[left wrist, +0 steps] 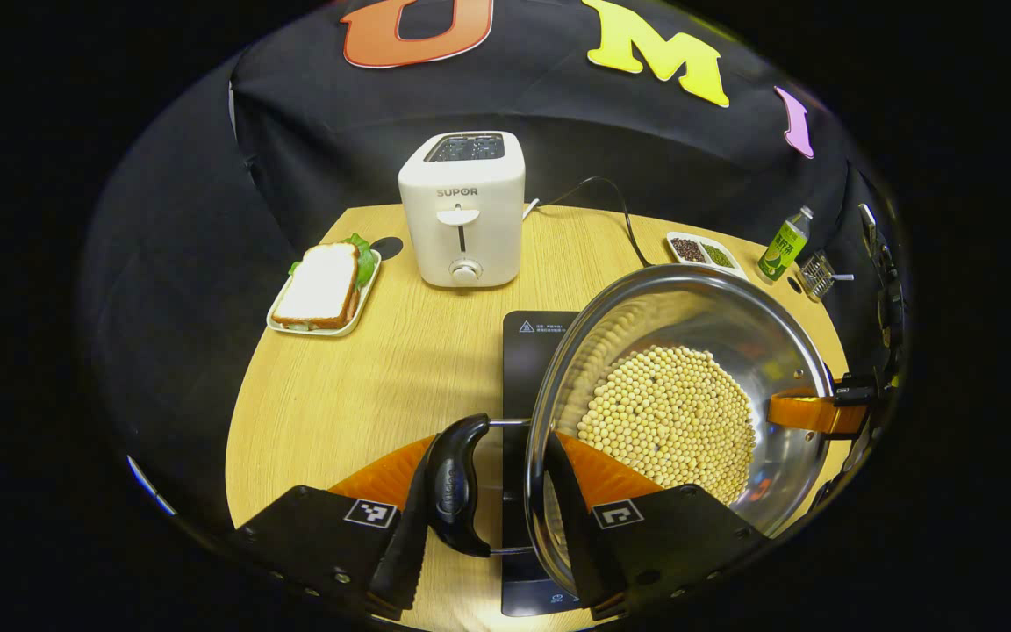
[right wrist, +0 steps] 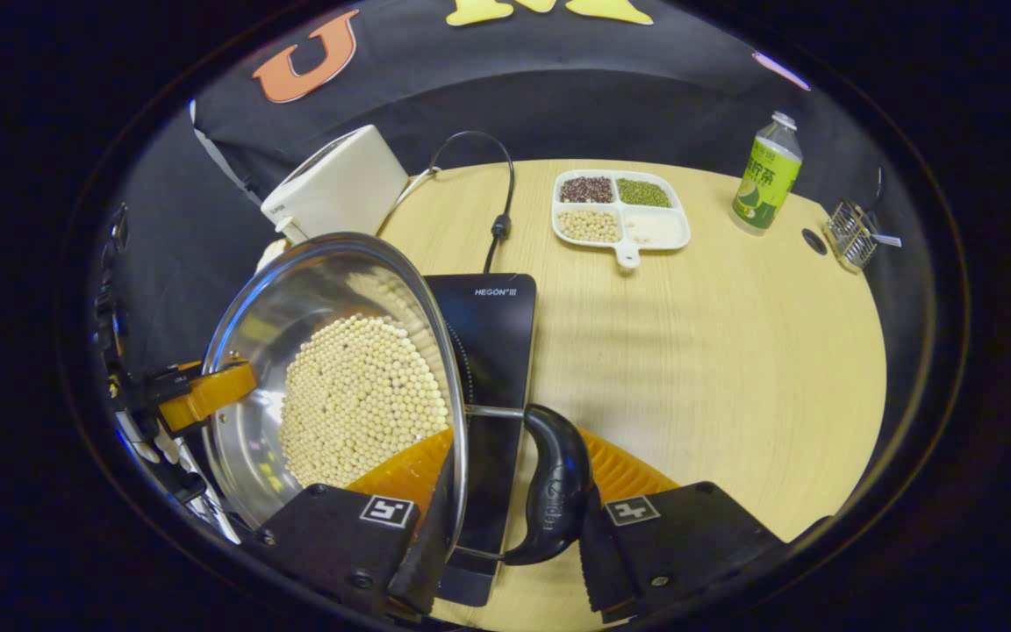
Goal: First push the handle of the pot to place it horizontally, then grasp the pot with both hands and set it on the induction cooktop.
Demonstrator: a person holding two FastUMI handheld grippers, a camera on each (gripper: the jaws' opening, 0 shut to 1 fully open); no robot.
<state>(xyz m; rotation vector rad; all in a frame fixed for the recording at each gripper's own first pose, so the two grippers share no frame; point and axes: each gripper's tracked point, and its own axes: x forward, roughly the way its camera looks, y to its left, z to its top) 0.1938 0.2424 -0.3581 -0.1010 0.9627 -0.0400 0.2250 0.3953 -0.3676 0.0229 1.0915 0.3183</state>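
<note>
A steel pot with soybeans in it is held between both grippers, over the black induction cooktop. My left gripper is shut on the pot's black side handle, one finger outside the handle and the other inside the rim. My right gripper is shut the same way on the opposite handle, beside the pot and cooktop. The right gripper also appears at the pot's far rim, and the left gripper likewise. The pot's base is hidden, so contact with the cooktop is unclear.
A white toaster stands at the back of the wooden table, with a sandwich on a tray to its left. A divided dish of grains, a green bottle and a small wire basket sit at the far right. The power cable runs behind the cooktop.
</note>
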